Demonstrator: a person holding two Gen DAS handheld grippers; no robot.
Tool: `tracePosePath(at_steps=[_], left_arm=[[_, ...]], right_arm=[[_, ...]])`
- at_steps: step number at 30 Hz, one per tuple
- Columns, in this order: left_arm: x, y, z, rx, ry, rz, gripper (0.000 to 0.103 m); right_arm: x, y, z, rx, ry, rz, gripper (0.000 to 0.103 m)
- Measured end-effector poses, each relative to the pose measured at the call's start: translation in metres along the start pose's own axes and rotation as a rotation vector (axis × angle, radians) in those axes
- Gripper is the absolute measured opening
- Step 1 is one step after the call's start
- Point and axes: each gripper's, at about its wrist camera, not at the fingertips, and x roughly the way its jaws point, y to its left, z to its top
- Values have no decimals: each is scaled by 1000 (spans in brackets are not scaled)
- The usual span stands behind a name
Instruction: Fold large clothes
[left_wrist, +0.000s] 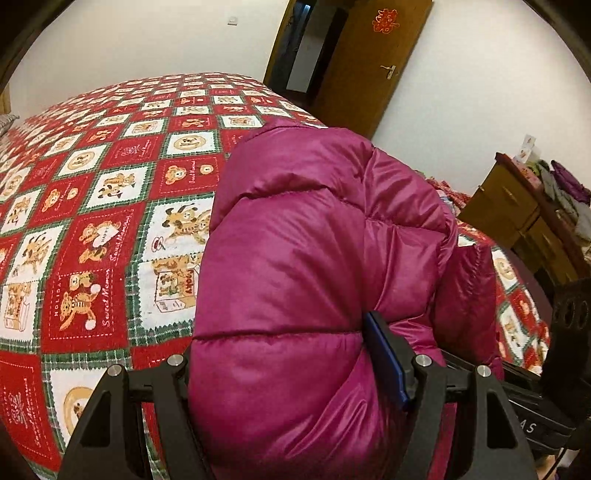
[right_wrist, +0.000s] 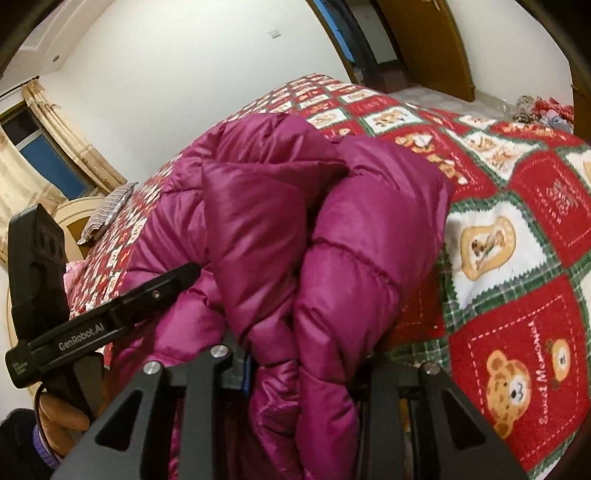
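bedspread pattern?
Red, white and green checked bedspread with cartoon bear squares; clearest in left wrist view.

The bed is covered by a quilt of red and white squares with bear and dog pictures and green plaid borders. A puffy magenta jacket lies bunched on the quilt near its close edge. Toward the far end of the bed, a striped pillow rests by the cream headboard.

matte black left gripper with white "genrobot.ai" lettering, silver screws, blue pads, a thin black cable
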Motion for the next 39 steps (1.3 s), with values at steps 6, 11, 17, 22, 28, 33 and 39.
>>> tracePosePath(at_steps=[6,11,17,22,28,33,39], left_arm=[[5,1,-1,-7,-1,17,72],[6,2,-1,-13,0,20,72],[-4,2,0,-27,0,11,72],[-24,-3,1,-18,-26,38,72],[-1,7,-1,-37,9,84,72],[11,6,-3,-9,5,125,80],[12,6,-7,27,-8,116,82]], right_arm=[[4,0,-2,-10,14,-20,34],[6,2,-1,-6,20,-22,34],[3,9,-3,-53,10,-32,34],[0,19,-2,-67,23,-1,34],[8,16,-4,-55,44,-23,34],[11,12,-5,-36,48,-67,41],[-15,14,-8,-23,12,-132,49]])
